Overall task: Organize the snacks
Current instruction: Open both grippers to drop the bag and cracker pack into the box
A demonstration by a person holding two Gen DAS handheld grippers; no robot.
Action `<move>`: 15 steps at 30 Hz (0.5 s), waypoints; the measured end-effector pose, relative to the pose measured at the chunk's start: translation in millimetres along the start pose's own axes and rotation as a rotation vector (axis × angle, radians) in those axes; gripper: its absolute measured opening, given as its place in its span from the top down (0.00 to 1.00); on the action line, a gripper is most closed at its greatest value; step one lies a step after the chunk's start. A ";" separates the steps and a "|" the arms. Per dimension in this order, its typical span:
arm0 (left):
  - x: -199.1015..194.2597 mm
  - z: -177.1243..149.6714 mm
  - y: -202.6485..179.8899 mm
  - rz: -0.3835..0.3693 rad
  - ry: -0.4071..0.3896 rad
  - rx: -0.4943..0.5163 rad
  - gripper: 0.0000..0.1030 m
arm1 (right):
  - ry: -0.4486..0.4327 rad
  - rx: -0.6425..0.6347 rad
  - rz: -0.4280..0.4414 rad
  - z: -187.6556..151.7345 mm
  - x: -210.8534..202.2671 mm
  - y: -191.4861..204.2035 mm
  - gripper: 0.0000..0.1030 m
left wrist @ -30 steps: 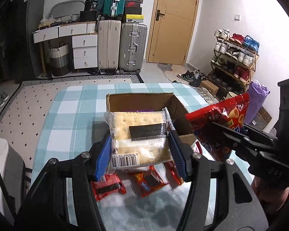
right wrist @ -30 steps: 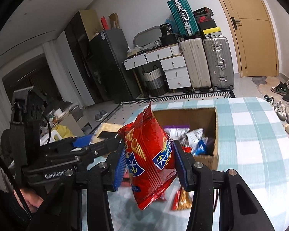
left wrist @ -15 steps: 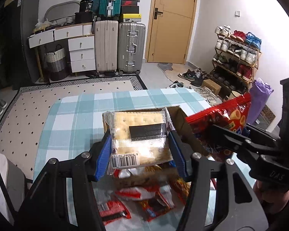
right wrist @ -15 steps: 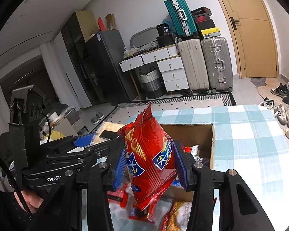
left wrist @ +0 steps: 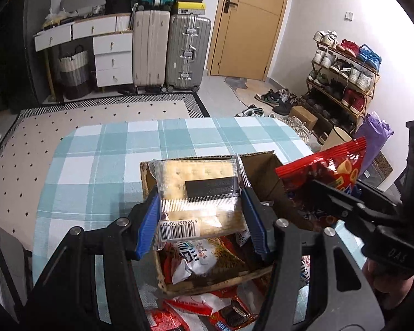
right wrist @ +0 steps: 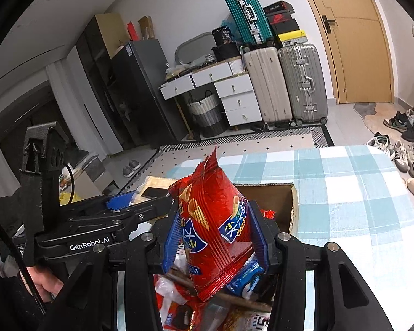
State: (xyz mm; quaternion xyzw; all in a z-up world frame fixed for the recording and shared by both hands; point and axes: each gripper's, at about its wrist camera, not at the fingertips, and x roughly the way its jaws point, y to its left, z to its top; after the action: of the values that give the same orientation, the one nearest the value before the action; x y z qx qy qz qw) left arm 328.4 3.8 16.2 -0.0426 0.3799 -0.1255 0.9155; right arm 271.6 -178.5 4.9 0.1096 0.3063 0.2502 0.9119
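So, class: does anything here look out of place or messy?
Yes. Several snack packets lie loose on the table, outside the cardboard box, whose near rim looks frayed. Nothing looks spilled.

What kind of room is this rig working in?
Most likely a lived-in home, an entry or living area. A shoe rack full of sneakers stands by a wooden door, suitcases are stacked against the wall, and the snacks sit on a table with a checked cloth.

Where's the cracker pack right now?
In the left wrist view, the cracker pack is clamped in the left tool, over the cardboard box, left of the red chip bag.
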 end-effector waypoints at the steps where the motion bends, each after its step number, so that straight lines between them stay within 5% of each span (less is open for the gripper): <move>1: 4.9 0.8 1.3 -0.006 0.005 -0.001 0.47 | 0.008 0.002 -0.001 1.1 5.4 -1.4 0.56; 8: 27.4 1.3 3.5 -0.032 0.039 -0.012 0.45 | 0.031 -0.004 -0.021 4.6 32.7 -8.7 0.54; 12: 28.4 0.9 5.3 -0.036 0.030 -0.022 0.38 | 0.033 -0.021 -0.055 3.4 37.5 -11.9 0.37; 15: 21.5 -1.3 3.2 -0.033 0.019 -0.012 0.35 | 0.017 -0.015 -0.055 2.9 32.8 -16.6 0.33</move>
State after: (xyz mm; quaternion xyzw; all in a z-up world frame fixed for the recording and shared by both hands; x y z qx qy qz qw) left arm 342.7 1.2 0.0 -0.0531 0.3886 -0.1385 0.9094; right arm 302.3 -175.6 -15.2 0.0921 0.3151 0.2281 0.9166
